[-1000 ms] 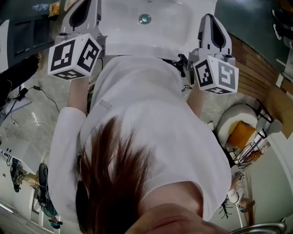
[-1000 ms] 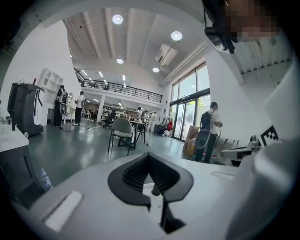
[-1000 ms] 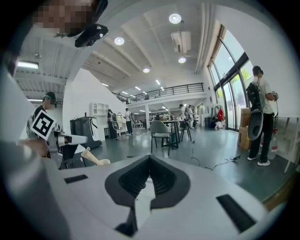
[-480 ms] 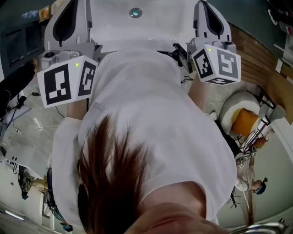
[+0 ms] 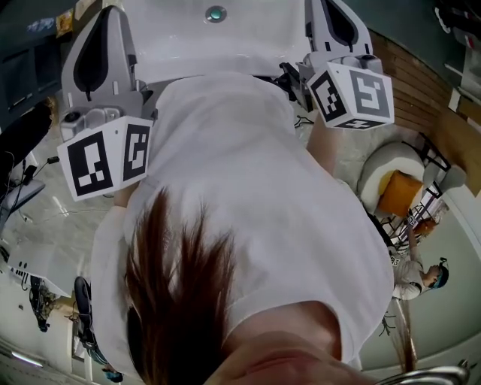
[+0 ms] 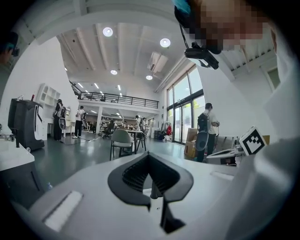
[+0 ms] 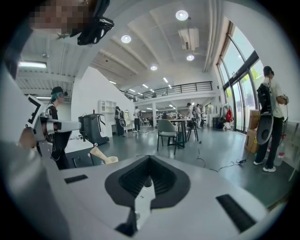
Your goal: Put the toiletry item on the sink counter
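Head view: against a second ago, we find the left tongs (image 5: 101, 45) lower in the frame, their marker cube (image 5: 105, 162) now well short of the sink (image 5: 255, 37). The right tongs (image 5: 334, 22) have risen slightly and stand by the sink's right front corner.

Left gripper view: the left tongs (image 6: 152, 183) are clenched on nothing and face an open hall.

Right gripper view: the right tongs (image 7: 143, 180) are likewise clenched and empty.

We cannot tell where the toiletry item lies relative to either tongs.
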`<state>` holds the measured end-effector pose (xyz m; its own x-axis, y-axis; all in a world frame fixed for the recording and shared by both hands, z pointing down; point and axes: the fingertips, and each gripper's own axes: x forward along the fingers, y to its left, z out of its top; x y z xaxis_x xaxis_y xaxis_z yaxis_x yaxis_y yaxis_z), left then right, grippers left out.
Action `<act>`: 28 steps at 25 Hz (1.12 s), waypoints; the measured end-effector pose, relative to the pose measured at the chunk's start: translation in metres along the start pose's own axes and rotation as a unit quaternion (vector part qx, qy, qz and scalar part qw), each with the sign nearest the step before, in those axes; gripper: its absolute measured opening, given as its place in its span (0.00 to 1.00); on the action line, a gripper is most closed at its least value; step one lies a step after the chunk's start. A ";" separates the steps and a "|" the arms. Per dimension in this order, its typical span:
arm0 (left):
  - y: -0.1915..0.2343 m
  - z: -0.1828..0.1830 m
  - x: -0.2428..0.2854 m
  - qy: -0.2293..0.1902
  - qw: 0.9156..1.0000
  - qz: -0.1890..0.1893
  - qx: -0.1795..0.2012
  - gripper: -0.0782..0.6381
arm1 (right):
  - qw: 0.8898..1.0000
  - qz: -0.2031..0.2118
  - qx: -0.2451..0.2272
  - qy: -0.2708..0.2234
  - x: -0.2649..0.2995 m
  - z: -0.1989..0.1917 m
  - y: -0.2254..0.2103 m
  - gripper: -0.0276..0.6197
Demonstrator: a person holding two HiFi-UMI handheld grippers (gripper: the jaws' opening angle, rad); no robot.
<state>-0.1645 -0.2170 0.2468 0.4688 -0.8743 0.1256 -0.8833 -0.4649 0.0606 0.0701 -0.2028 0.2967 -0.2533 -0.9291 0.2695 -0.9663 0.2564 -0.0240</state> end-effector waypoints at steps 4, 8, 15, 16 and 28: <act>0.004 -0.002 -0.004 0.001 1.000 0.013 -0.001 0.12 | 1.000 0.012 0.003 0.005 -0.003 -0.004 0.006 0.05; -0.004 0.000 0.000 0.000 1.000 0.015 0.006 0.12 | 1.000 0.023 0.006 0.012 -0.007 -0.009 0.007 0.05; -0.021 0.002 0.012 0.005 1.000 -0.008 0.028 0.12 | 0.998 0.039 0.041 0.002 -0.016 0.004 0.009 0.05; -0.024 0.002 0.013 0.005 1.000 -0.013 0.028 0.12 | 0.998 0.038 0.040 0.001 -0.019 0.005 0.007 0.05; -0.044 0.009 0.020 -0.001 0.999 -0.036 0.033 0.12 | 1.000 0.008 0.012 0.015 -0.033 0.007 -0.013 0.05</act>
<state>-0.1167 -0.2153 0.2375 0.5306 -0.8390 0.1208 -0.8454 -0.5342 0.0032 0.0913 -0.1772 0.2810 -0.2674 -0.9164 0.2979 -0.9631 0.2644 -0.0512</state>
